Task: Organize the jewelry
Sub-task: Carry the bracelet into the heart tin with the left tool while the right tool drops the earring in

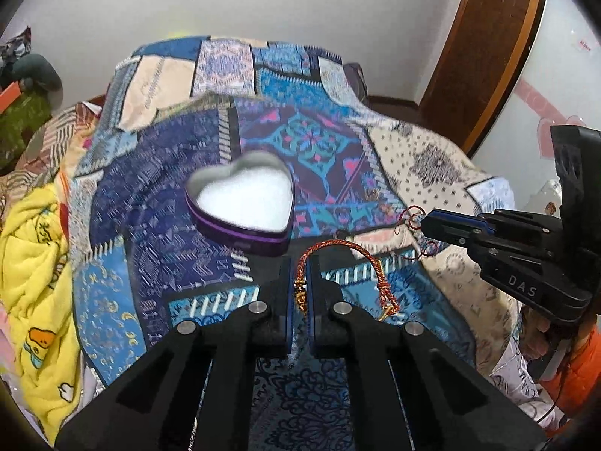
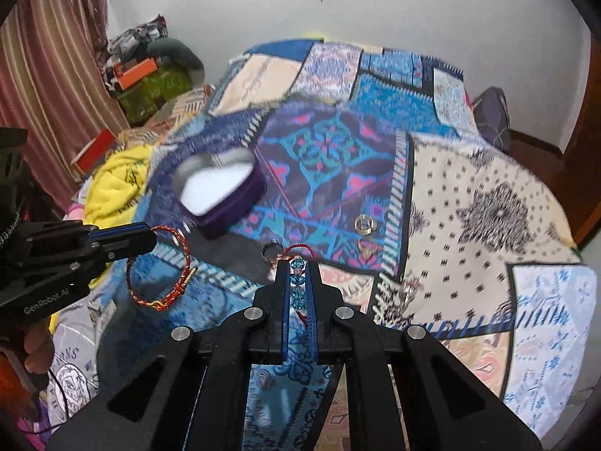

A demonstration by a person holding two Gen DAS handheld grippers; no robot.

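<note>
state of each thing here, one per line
left gripper: shut on the braided bracelet
right gripper: shut on the beaded bracelet
braided bracelet: red and gold, hanging from the left fingers, off the quilt
beaded bracelet: blue beads on red cord, pinched between the right fingers
heart tin: open, no lid, white inside, no jewelry in it
ring: loose on the quilt

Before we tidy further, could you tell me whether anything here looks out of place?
Yes: a gold ring lies loose on the quilt, outside the empty heart-shaped tin.
</note>
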